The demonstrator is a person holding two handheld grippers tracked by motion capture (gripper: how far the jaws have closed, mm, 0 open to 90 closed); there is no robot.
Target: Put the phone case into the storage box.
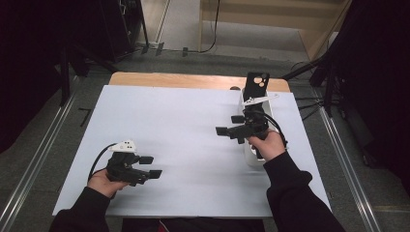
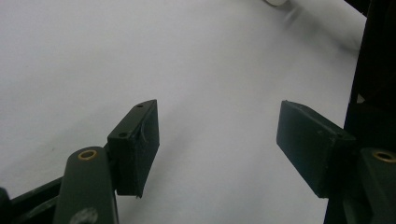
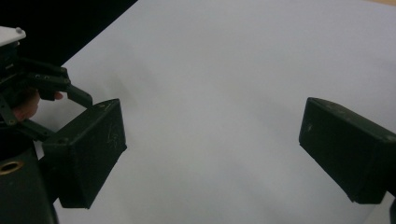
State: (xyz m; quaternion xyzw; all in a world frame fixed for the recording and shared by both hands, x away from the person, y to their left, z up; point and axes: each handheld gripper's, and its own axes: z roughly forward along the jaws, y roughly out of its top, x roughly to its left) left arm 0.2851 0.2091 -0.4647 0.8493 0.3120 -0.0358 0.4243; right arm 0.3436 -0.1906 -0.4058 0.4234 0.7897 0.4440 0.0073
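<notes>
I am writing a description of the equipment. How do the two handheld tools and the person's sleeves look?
Both tongs, left and right, are black frames ending in flat rectangular black pads, with brass-coloured pivot rings. Each carries a pale three-cornered plate and a black cable. The sleeves are black.

The high view looks forward and down from above the person's side onto the whole white table [image 1: 183, 145]. Each gripper view sits low and close above that sheet, looking along its own jaws; all three share the white surface.
</notes>
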